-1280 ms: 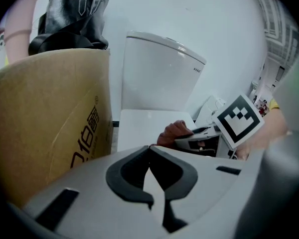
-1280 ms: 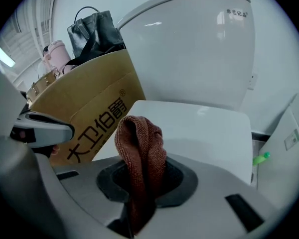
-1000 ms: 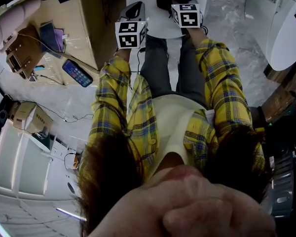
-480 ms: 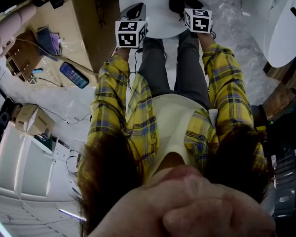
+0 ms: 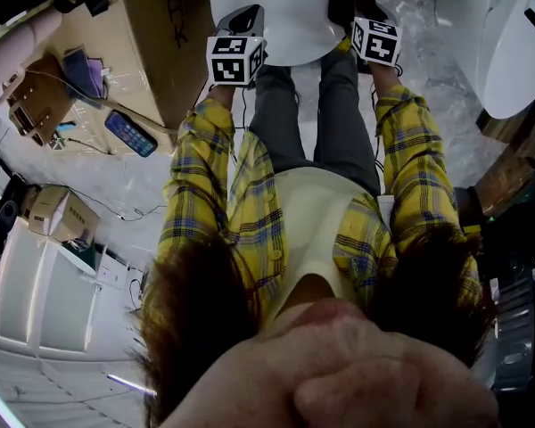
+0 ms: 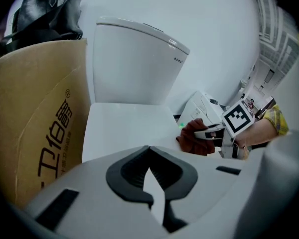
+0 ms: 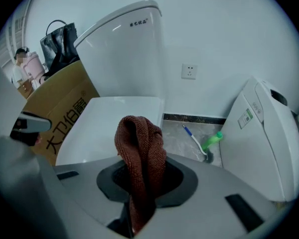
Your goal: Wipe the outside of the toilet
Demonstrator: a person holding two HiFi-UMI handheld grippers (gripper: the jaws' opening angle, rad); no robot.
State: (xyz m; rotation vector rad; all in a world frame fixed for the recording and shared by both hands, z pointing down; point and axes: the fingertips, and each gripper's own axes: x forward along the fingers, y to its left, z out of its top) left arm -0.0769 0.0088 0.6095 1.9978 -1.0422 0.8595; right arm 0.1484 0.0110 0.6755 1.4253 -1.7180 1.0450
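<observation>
A white toilet stands in front of me, its closed lid [image 5: 281, 12] at the top of the head view and its tank [image 6: 132, 63] behind the lid [image 6: 122, 128] in the left gripper view. My right gripper [image 7: 139, 203] is shut on a brown cloth [image 7: 142, 156], which sticks up between its jaws. In the head view the cloth [image 5: 346, 3] is over the lid's right edge. My left gripper [image 6: 150, 183] is shut and holds nothing. It hangs over the lid's left front [image 5: 243, 18].
A large cardboard box [image 5: 165, 43] stands against the toilet's left side, with a black bag [image 7: 62, 44] on it. A green-handled toilet brush [image 7: 209, 143] lies on the marble floor, beside a second white toilet [image 5: 517, 47] at the right. A phone [image 5: 129, 132] lies on the floor at the left.
My right gripper has carried the cloth to the right and a little farther away, along the lid's right edge. The left gripper has barely moved.
</observation>
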